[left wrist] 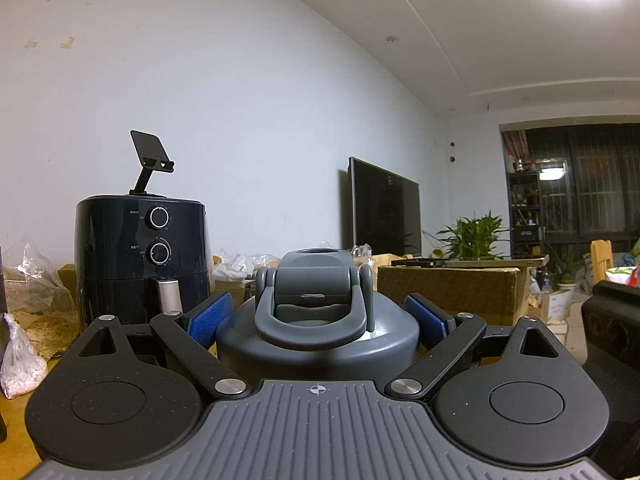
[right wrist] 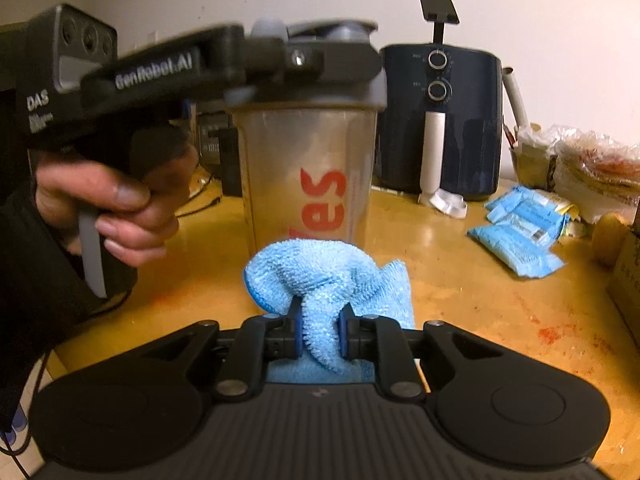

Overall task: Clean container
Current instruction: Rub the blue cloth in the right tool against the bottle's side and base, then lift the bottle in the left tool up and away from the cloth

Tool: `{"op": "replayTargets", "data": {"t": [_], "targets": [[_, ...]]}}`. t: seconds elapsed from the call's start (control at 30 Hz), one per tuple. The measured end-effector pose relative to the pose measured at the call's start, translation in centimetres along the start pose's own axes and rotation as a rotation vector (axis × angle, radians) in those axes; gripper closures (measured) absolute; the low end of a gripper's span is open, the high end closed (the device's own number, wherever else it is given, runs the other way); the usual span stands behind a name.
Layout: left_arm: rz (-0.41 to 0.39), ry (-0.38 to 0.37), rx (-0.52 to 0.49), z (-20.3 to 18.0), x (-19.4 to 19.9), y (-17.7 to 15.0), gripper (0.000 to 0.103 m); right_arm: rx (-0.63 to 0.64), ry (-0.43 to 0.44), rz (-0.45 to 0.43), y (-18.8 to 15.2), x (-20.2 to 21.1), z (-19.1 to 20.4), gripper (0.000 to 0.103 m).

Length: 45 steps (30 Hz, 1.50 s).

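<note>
Left claw (left wrist: pixel 318 316) clamping grey lid (left wrist: pixel 316 332) of shaker bottle (right wrist: pixel 308 176); right claw (right wrist: pixel 319 330) pinching blue cloth (right wrist: pixel 320 276) at 6 o'clock of bottle, on yellow surface (right wrist: pixel 460 280).

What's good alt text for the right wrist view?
The right gripper pinches a blue cloth in front of a clear shaker bottle standing on a yellow table. A hand holds the left gripper at the bottle's grey lid; a dark air fryer stands behind.
</note>
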<state>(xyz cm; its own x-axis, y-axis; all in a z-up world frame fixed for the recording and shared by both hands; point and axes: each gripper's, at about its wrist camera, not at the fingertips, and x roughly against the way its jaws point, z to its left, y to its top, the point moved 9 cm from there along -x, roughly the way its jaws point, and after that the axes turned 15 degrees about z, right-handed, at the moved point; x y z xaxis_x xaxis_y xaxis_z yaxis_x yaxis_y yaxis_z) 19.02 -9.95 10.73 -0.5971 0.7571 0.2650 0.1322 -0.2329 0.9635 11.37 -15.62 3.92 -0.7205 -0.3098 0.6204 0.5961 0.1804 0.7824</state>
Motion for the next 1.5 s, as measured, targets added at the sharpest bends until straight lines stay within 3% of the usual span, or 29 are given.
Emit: {"op": "replayTargets", "data": {"t": [0.47,0.7,1.03,1.5], "targets": [[0.002,0.006,-0.006,-0.1,0.0,-0.1,0.009,-0.001,-0.002,-0.184,2.3,3.3,0.0,0.092],[0.001,0.007,-0.003,-0.2,0.2,-0.1,0.009,-0.009,0.000,-0.324,3.4,5.4,-0.1,0.092],[-0.004,0.006,-0.010,-0.5,0.3,-0.3,0.009,-0.021,0.005,-0.331,3.2,5.6,-0.3,0.091],[-0.012,0.001,-0.008,-0.3,0.3,-0.3,0.009,-0.080,-0.004,-0.331,-1.0,8.6,-1.3,0.088]]}}
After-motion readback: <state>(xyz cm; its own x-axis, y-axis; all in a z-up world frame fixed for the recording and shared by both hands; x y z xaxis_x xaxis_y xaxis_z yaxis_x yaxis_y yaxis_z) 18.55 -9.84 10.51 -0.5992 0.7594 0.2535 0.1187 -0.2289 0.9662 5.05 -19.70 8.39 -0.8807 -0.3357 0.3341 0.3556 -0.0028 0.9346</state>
